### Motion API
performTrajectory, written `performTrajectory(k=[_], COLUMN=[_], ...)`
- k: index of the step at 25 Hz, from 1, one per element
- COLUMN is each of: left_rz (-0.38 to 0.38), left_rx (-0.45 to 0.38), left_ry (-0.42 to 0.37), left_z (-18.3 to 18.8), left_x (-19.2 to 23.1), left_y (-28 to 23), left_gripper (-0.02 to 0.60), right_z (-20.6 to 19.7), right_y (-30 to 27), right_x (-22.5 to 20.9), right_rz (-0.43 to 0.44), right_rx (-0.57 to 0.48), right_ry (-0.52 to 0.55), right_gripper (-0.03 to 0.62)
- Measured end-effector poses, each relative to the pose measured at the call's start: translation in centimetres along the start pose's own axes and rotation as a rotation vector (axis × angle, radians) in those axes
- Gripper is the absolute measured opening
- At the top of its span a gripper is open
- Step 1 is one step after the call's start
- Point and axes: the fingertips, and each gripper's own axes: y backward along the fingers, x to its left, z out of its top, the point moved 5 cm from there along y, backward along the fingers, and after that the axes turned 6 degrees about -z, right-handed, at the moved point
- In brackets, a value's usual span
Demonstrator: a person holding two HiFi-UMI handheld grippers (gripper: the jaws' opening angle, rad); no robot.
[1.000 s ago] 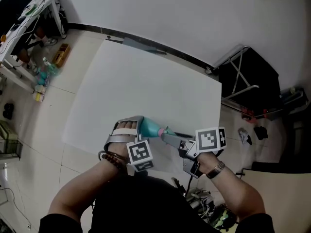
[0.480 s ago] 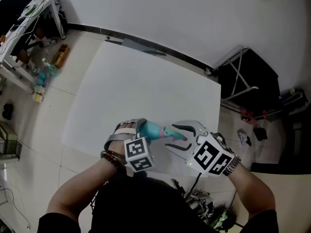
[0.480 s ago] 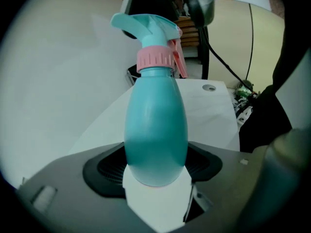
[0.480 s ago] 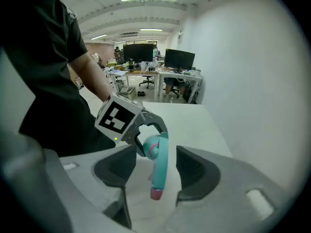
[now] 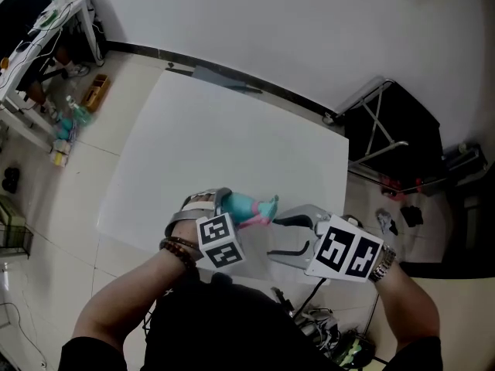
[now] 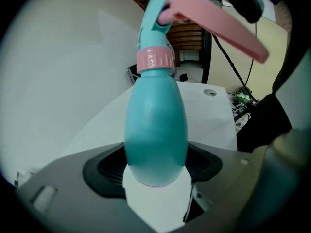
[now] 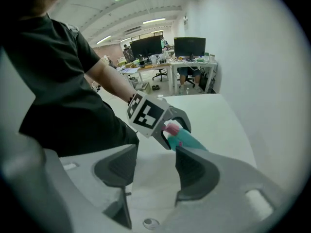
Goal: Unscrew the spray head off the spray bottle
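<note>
Left gripper view: spray bottle (image 6: 155, 130) between jaws

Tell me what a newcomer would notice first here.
A teal plastic spray bottle with a pink collar and trigger tilts over the white table's near edge, clamped at its base in the left gripper. Just right of it hangs the right gripper, jaws just opened and empty.

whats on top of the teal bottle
On the bottle sits a pink collar, then the teal spray head with its pink trigger. The collar covers the bottle's neck, so the threads cannot be seen.
</note>
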Motion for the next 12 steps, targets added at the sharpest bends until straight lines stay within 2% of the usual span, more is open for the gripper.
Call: performTrajectory(k=[6, 12], left_rz=[-0.018, -0.042], left_rx=[0.014, -0.009], left_ry=[-0.06, -0.058], left_z=[0.3, 0.4], left_x=[-1.0, -1.5], left_y=[-0.2, 0.0], left_gripper=[0.382, 0.382], right_z=[1.2, 1.1], right_y=[-0.5, 0.0], right_x=[-0.4, 0.1], right_rz=[-0.037, -0.053], right_rx=[-0.055, -0.046], right_ry=[0.024, 0.092], right_gripper=[0.239, 0.228])
